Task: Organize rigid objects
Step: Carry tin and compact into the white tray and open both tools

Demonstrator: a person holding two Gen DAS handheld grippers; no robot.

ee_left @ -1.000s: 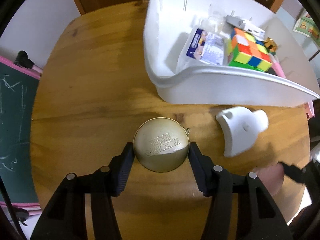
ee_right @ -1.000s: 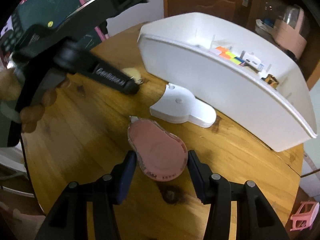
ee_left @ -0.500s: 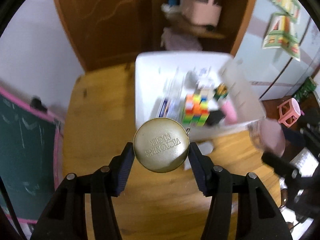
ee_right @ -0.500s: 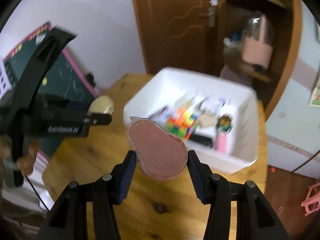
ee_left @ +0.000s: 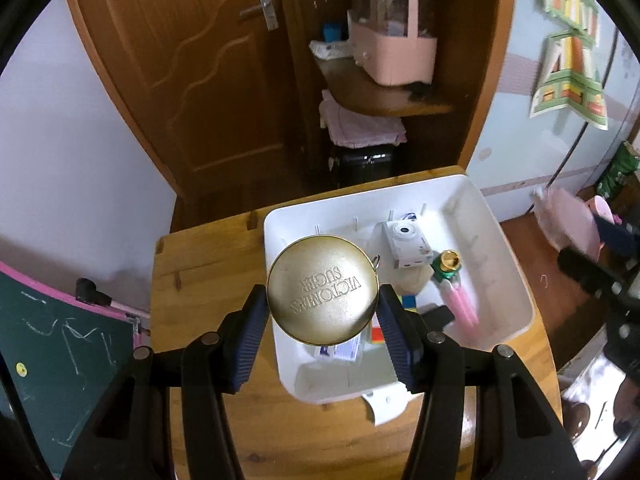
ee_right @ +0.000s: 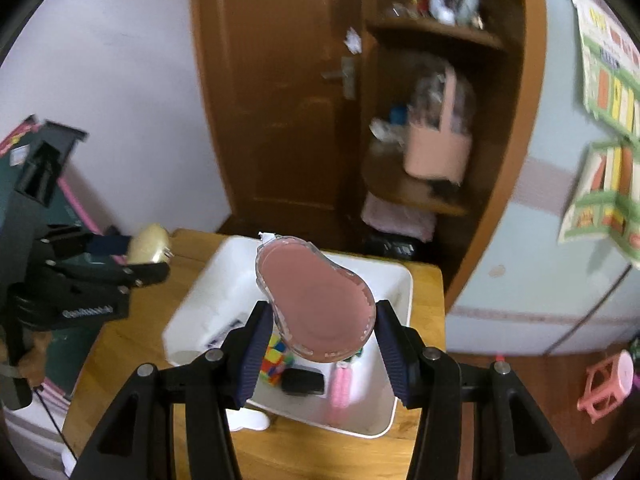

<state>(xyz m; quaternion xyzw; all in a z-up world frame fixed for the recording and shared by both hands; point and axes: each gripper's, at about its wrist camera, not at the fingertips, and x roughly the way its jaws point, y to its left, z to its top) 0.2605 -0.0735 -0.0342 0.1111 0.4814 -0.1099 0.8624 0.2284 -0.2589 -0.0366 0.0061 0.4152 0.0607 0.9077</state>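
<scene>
My left gripper (ee_left: 322,312) is shut on a round gold tin (ee_left: 322,289) with embossed lettering and holds it high above the white bin (ee_left: 516,280). My right gripper (ee_right: 318,332) is shut on a pink pear-shaped case (ee_right: 316,304) with a clear rim, held above the same bin (ee_right: 400,280). The bin holds a white camera (ee_left: 406,242), a green and gold bottle (ee_left: 446,266), a pink item (ee_left: 460,304), a colour cube (ee_right: 274,358) and a black object (ee_right: 302,380). The left gripper with the tin also shows in the right wrist view (ee_right: 148,246).
The bin stands on a wooden table (ee_left: 200,280). A white plastic piece (ee_left: 386,404) lies at the bin's near edge. A green chalkboard (ee_left: 52,364) stands left of the table. A wooden door (ee_left: 224,80) and shelves with a pink basket (ee_left: 394,48) are behind.
Both grippers have risen from the tabletop with their objects and now hang high above the bin. The view has pulled back to show the room.
</scene>
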